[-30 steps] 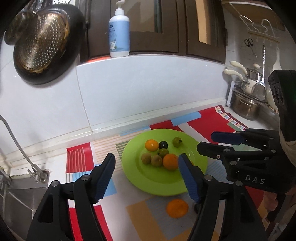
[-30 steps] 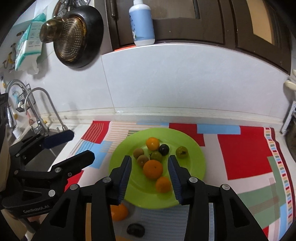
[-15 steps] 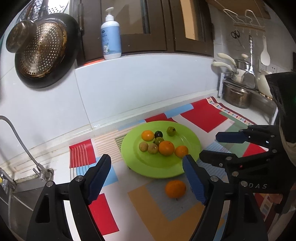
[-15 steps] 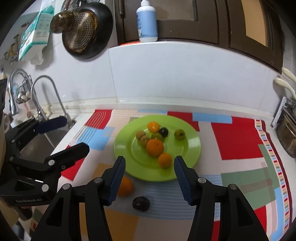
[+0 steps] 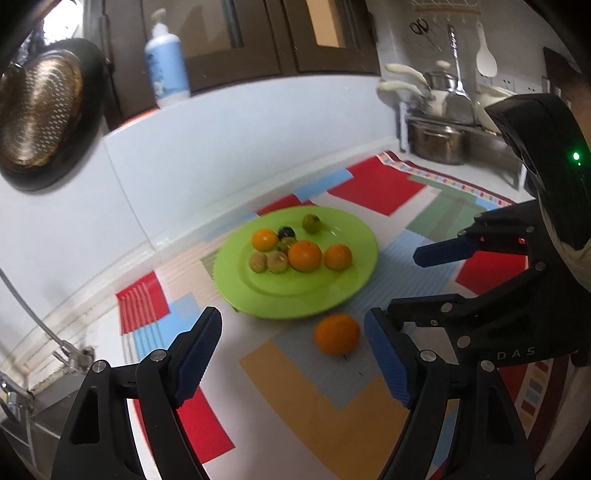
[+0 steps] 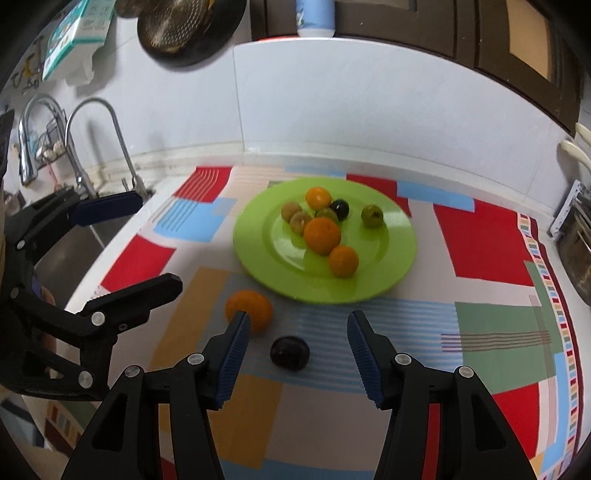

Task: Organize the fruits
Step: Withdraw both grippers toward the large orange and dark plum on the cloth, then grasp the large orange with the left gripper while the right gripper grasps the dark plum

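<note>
Two fruits are lying off the round lime-green plate (image 6: 400,236) on the patchwork tabletop mat (image 6: 484,243): a loose orange mandarin (image 5: 336,334) and a dark purple plum (image 6: 289,352). Left gripper (image 5: 295,363) is hovering released, jaws bracketing the mandarin. Right gripper (image 6: 298,360) is hovering released around the plum. Best practice: centre each fruit between the jaws, then close gently to avoid rolling.

The pump bottle (image 6: 316,18) gets cut off by the top edge, and the left hand-held gripper (image 5: 295,362) hides the dark fruit (image 6: 290,352).
</note>
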